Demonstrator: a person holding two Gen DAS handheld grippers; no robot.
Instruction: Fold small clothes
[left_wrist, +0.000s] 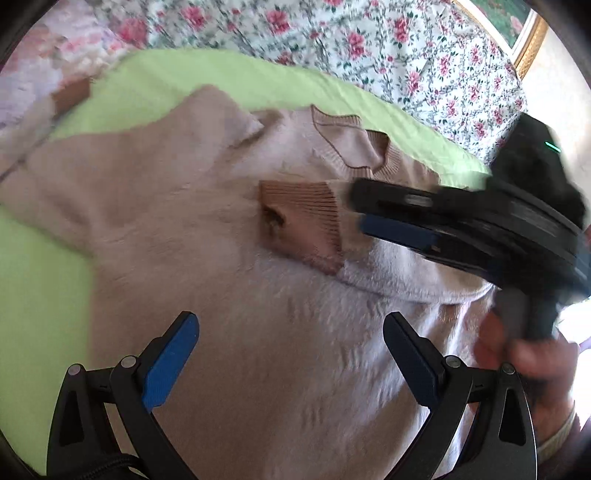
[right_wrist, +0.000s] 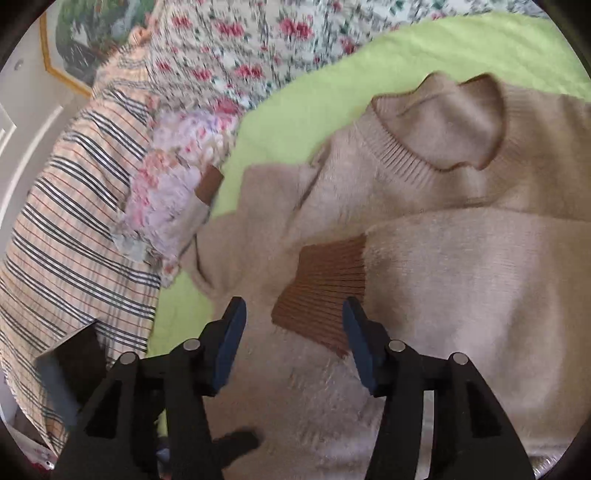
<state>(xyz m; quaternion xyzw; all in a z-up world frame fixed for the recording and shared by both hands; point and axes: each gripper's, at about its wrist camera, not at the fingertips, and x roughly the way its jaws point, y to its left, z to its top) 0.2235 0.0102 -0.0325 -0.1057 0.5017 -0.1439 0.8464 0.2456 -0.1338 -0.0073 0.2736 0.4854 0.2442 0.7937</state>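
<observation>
- The sweater (left_wrist: 207, 258) is a small beige knit with a fuzzy surface, lying flat and face-up on the green blanket (left_wrist: 221, 85).
- Its ribbed round neckline (left_wrist: 354, 147) is trimmed in a darker brown and stands slightly open, with one edge curled up.
- One sleeve (right_wrist: 480, 266) is folded across the chest, and its brown ribbed cuff (right_wrist: 325, 295) rests on the middle of the body, just below the neckline.
- The other sleeve (left_wrist: 33, 151) stretches out sideways past the blanket's edge; its brown cuff (left_wrist: 72, 96) lies on the floral fabric beside it.
- Small wrinkles mark the lower body.
</observation>
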